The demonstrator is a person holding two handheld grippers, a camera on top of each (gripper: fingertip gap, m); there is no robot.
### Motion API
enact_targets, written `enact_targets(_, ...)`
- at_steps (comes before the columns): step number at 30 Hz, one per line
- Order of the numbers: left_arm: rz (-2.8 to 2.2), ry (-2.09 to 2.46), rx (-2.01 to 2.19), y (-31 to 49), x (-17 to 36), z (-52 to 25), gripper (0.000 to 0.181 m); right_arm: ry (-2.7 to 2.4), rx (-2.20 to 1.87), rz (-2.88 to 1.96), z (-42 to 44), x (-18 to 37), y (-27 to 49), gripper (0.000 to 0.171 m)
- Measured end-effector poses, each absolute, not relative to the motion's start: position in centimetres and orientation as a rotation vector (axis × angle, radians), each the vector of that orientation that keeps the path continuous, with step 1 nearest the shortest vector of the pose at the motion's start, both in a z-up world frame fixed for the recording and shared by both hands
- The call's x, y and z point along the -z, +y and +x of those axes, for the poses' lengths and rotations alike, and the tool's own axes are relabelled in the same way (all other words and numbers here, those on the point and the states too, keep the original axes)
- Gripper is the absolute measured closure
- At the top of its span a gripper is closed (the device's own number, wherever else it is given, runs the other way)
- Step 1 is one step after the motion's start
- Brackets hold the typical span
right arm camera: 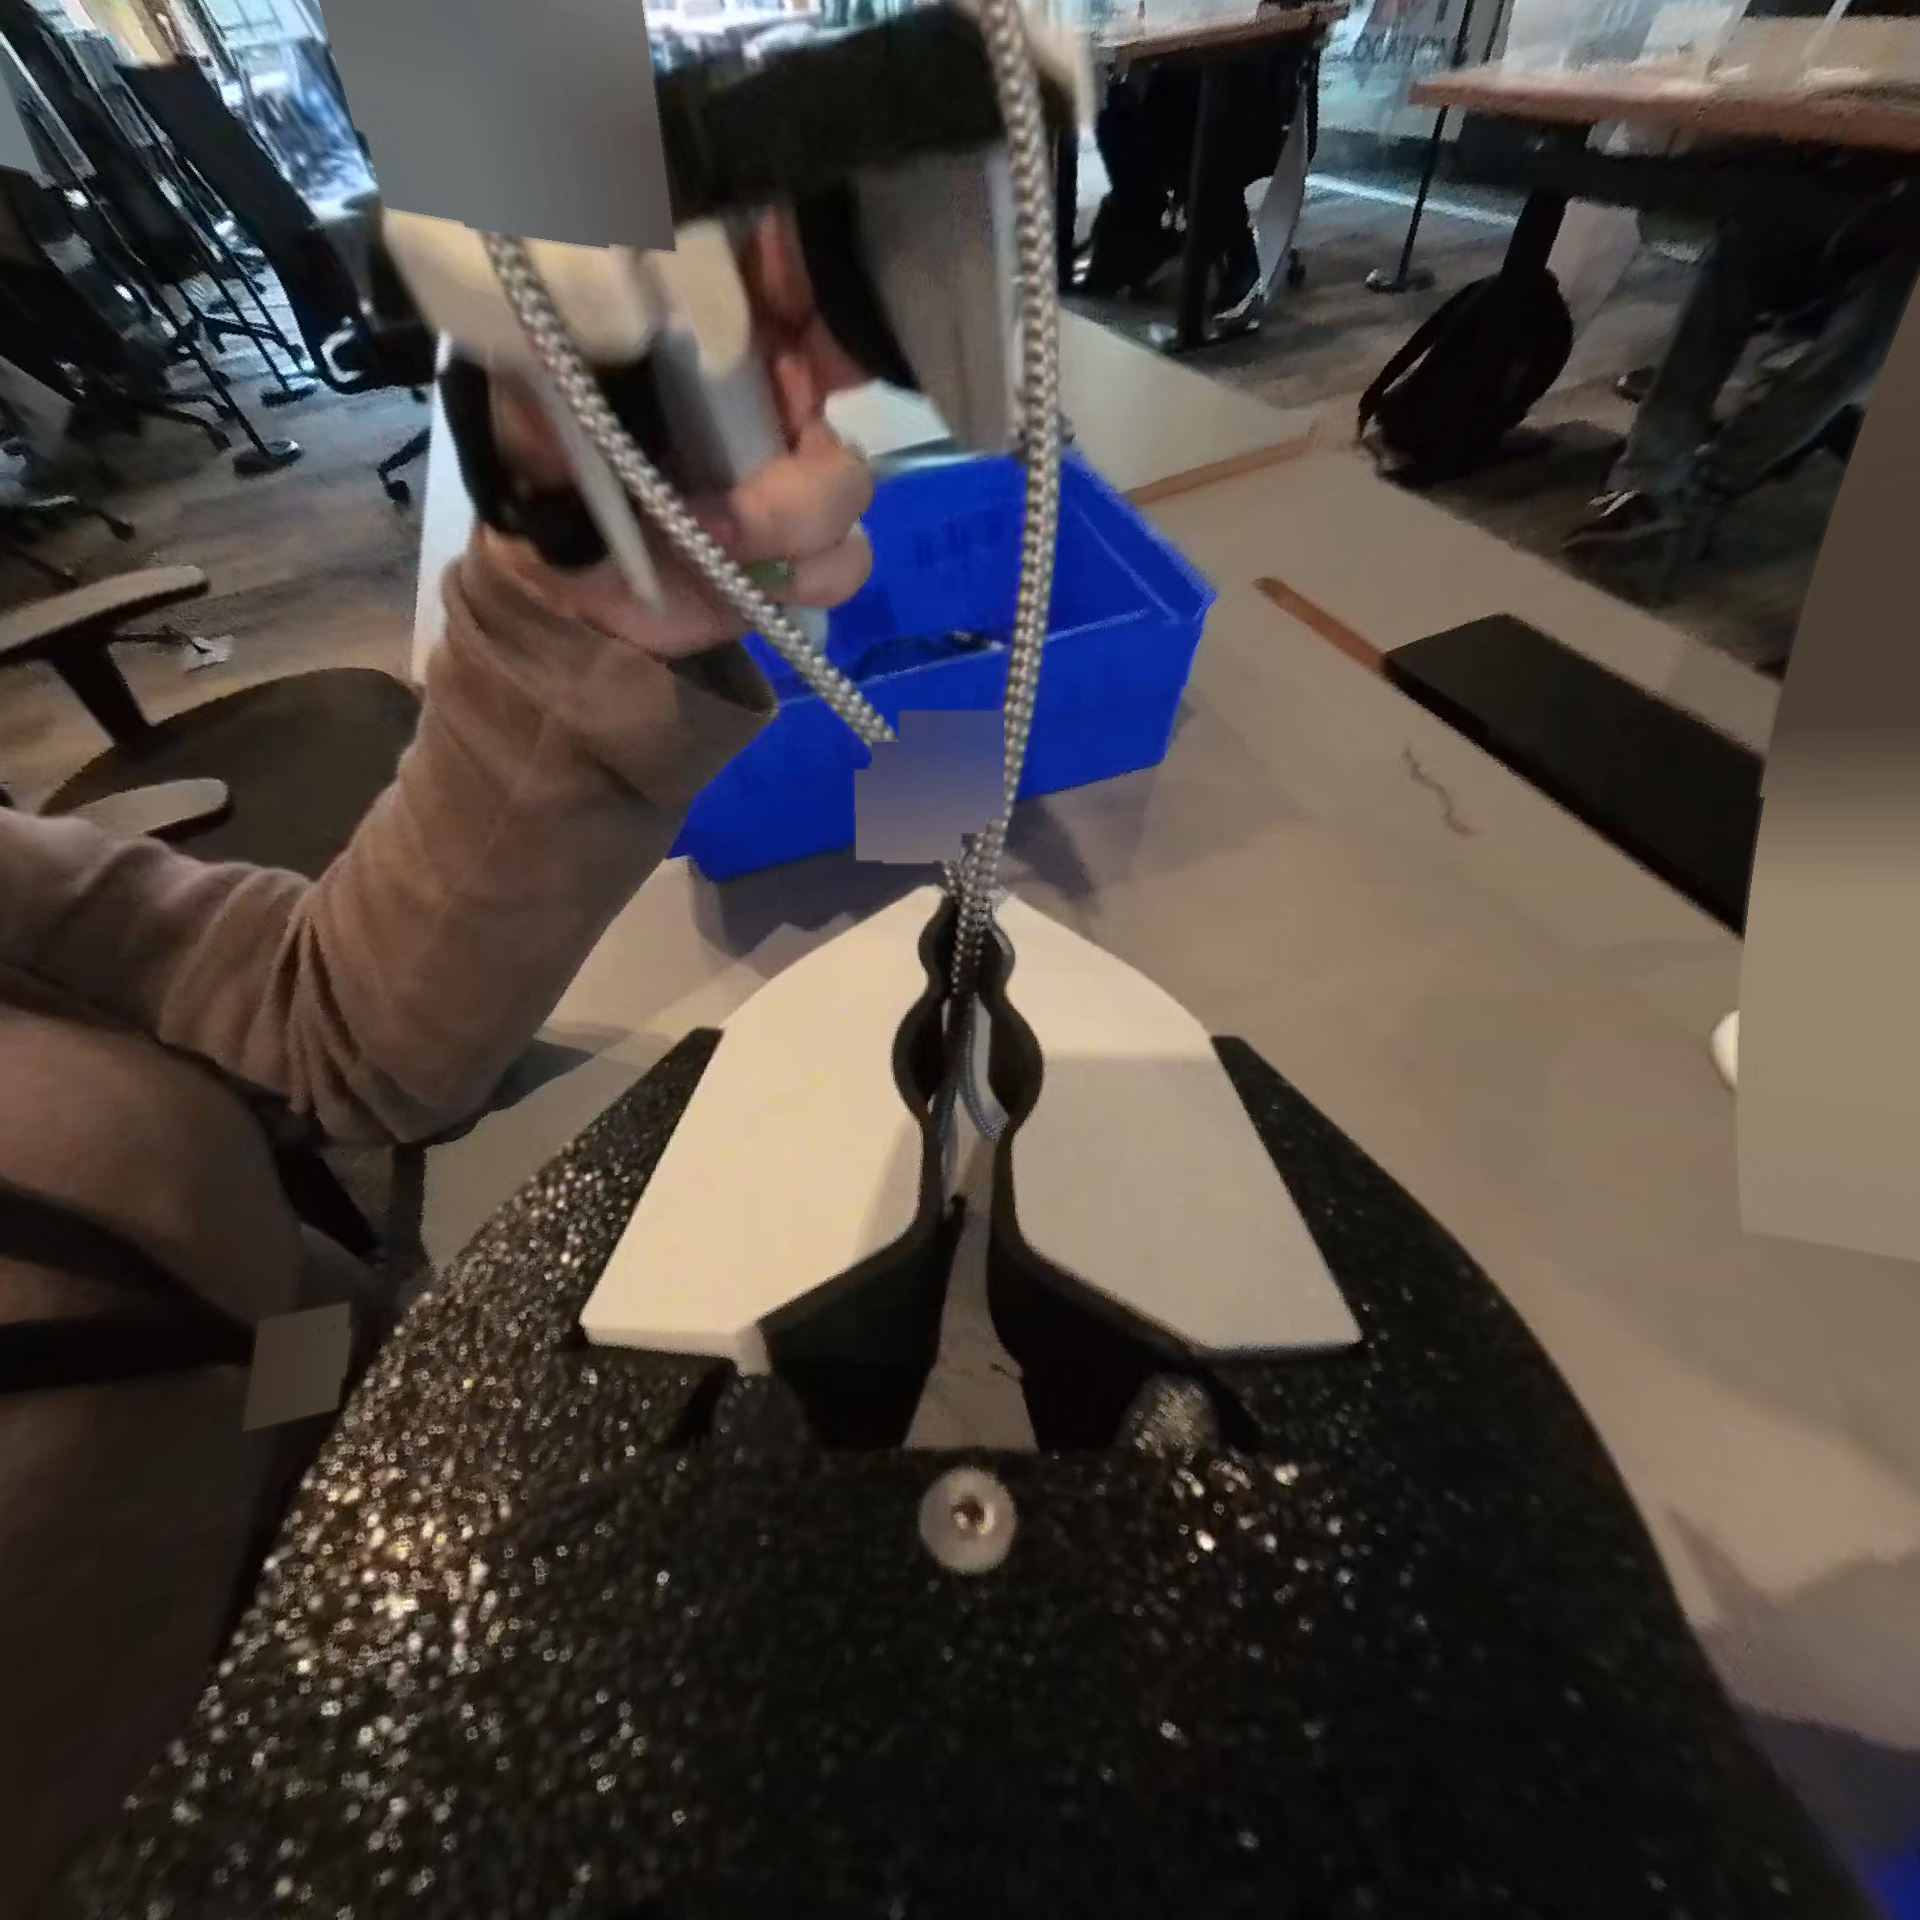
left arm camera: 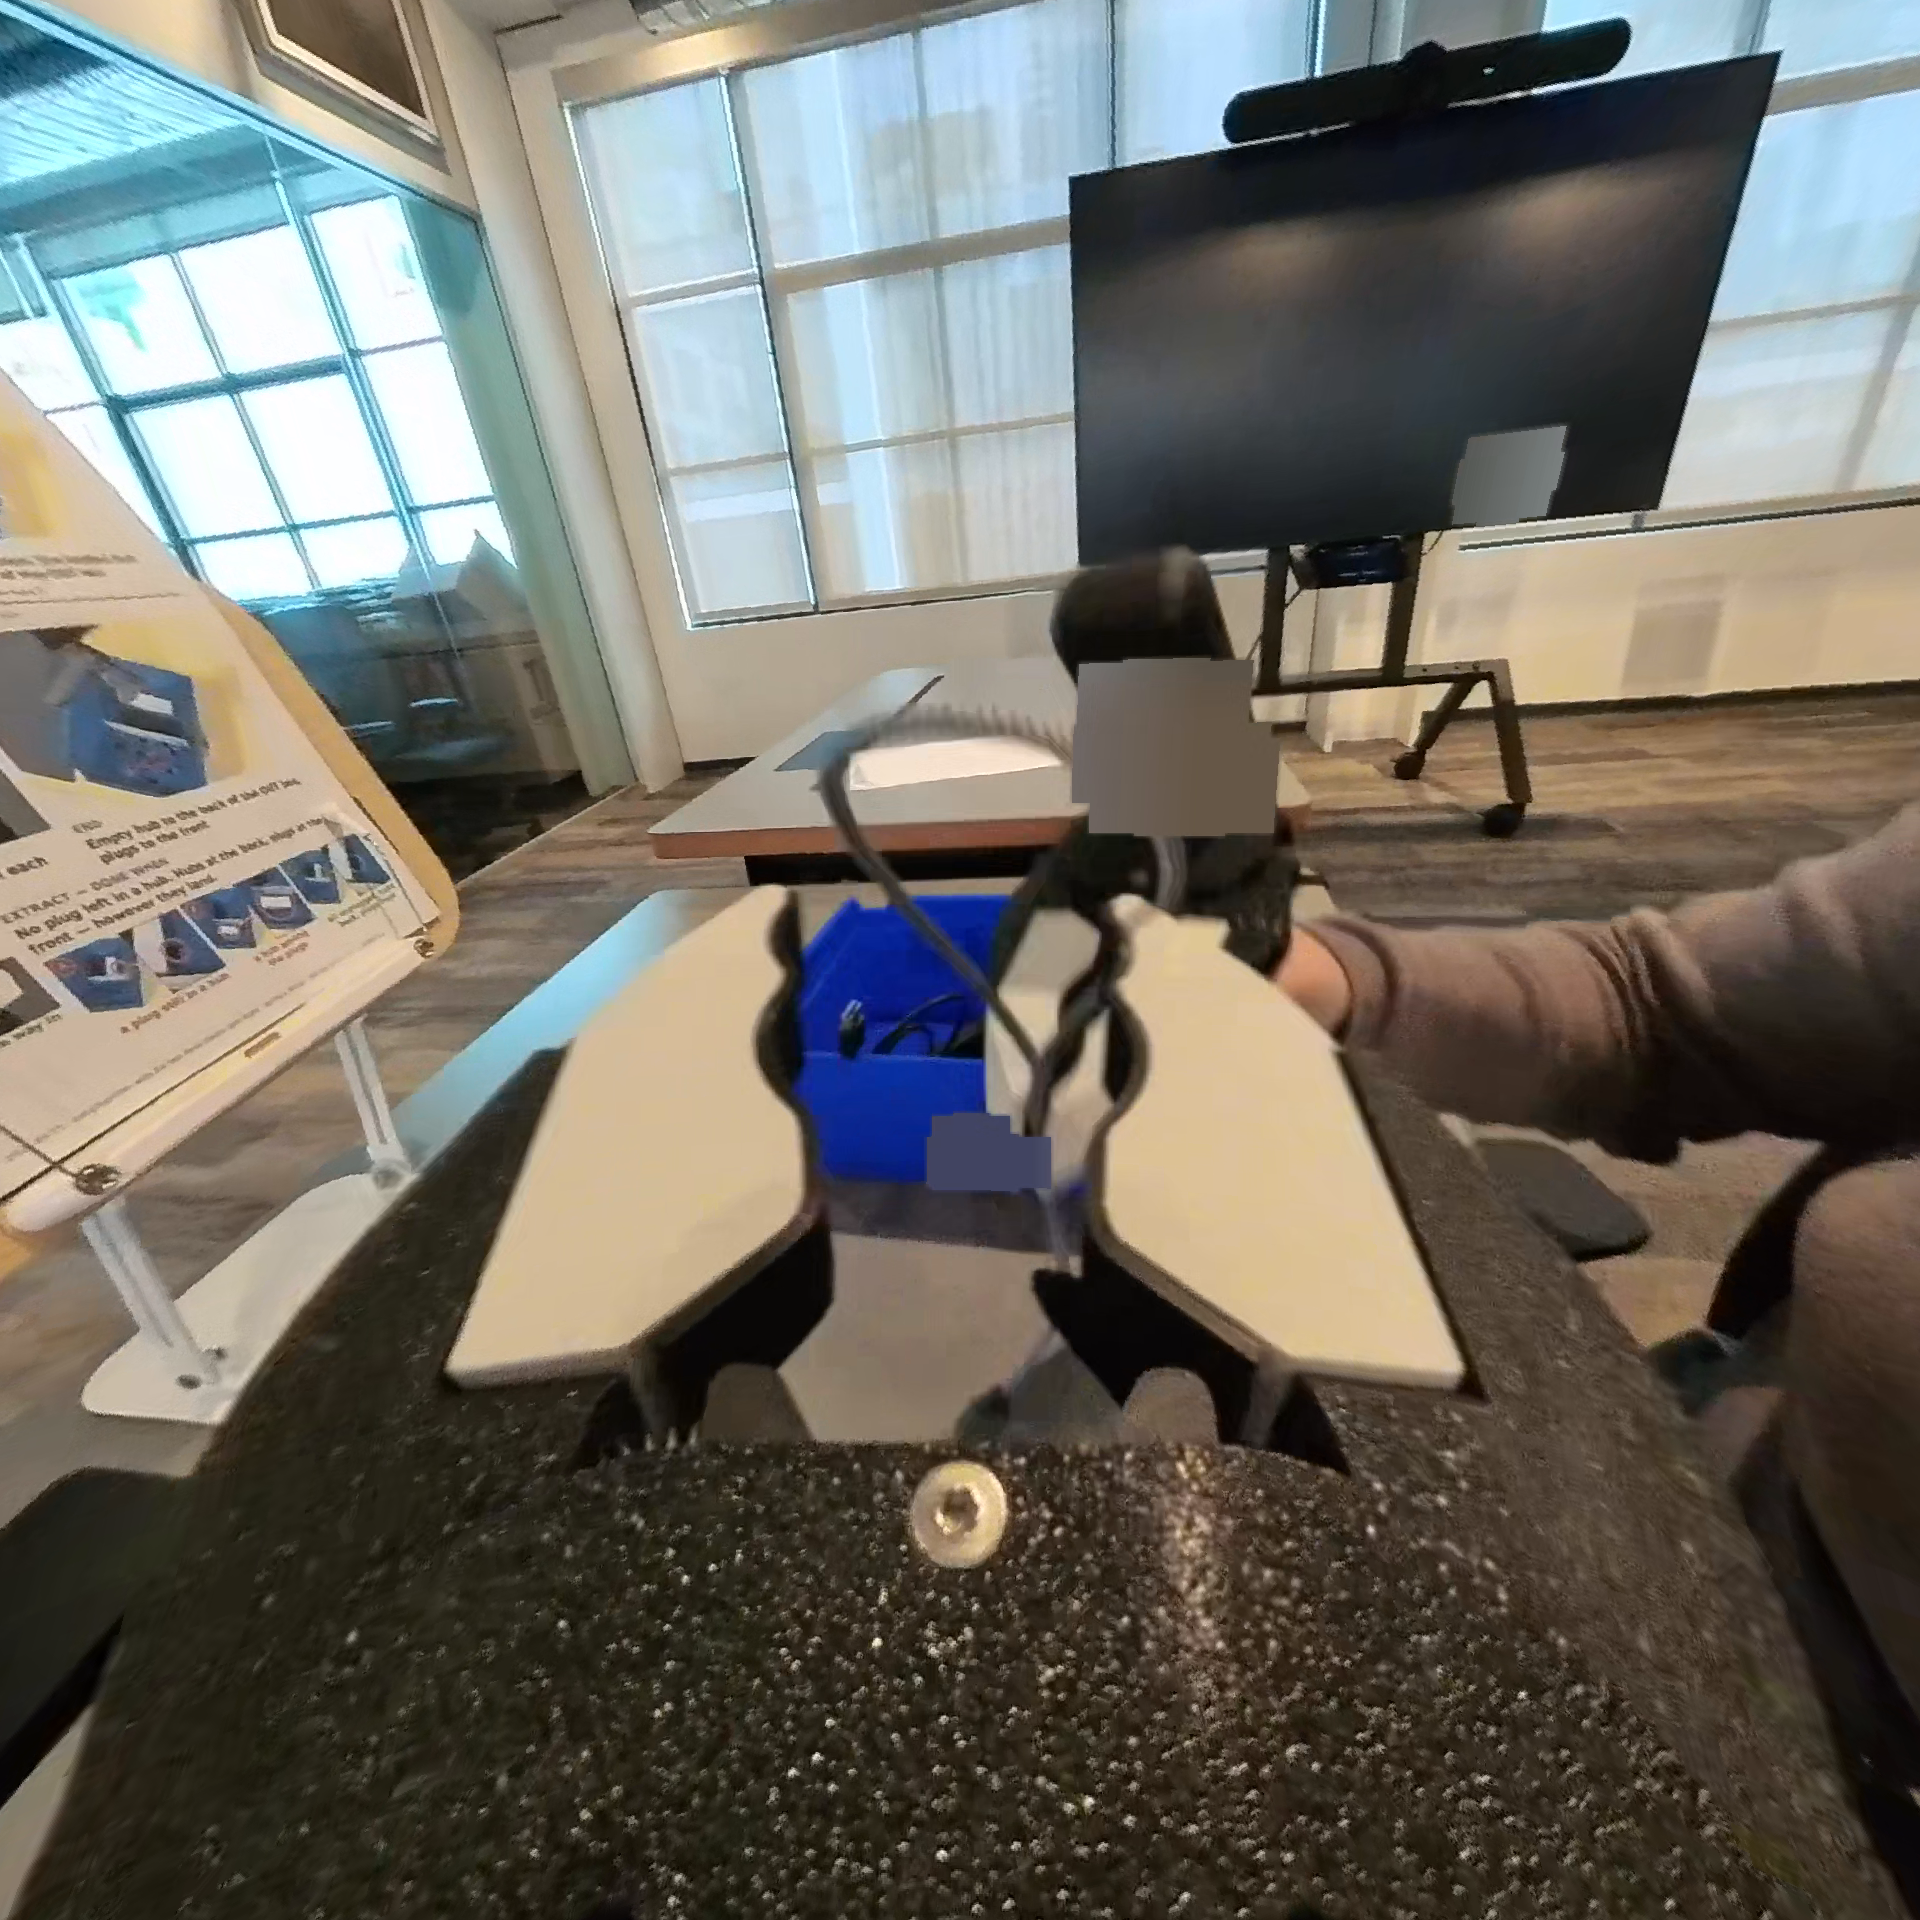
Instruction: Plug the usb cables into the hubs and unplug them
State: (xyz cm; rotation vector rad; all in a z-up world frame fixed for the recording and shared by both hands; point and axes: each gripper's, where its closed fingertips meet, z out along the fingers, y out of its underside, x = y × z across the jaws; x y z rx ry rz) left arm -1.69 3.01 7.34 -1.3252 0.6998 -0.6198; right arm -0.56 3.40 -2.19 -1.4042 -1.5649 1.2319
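Both grippers are up above the worktop (right arm camera: 1351,935): right gripper (right arm camera: 971,940) clamped on the braided cable (right arm camera: 1029,312), left gripper (left arm camera: 945,997) spread apart. Blue bin (right arm camera: 1081,665) sits beneath. Tugged sideways, that looped cable could snag or slip free.

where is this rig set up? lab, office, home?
Looks like an office or meeting space: a large dark display on a rolling stand, long desks, office chairs. The blue bin sits on a grey table.
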Motion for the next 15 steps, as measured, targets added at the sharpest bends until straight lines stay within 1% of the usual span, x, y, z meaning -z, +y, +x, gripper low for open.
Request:
enact_targets(2,-1.274,0.759,0.597,2.0,-7.8,-1.5,0.095,-1.544,-1.201,-1.376,0.4,-0.7,4.5,0.169)
enact_targets(3,-1.240,0.784,0.563,1.5,-8.0,-1.5,0.092,-1.530,-1.185,-1.358,1.0,-2.4,5.0,0.169)
enact_targets(7,-1.249,0.812,0.492,1.0,-7.8,-1.8,0.084,-1.486,-1.091,-1.261,3.7,-10.2,6.5,0.169)
enact_targets(10,-1.279,0.801,0.510,1.5,-7.4,-1.7,0.082,-1.461,-0.924,-1.207,6.6,-15.3,7.6,0.169)
enact_targets(13,-1.292,0.783,0.519,2.1,-7.2,-1.7,0.082,-1.420,-0.797,-1.199,10.3,-19.1,8.6,0.169)
enact_targets(15,-1.302,0.782,0.540,2.4,-6.9,-1.5,0.083,-1.383,-0.714,-1.226,12.9,-20.2,9.7,0.169)
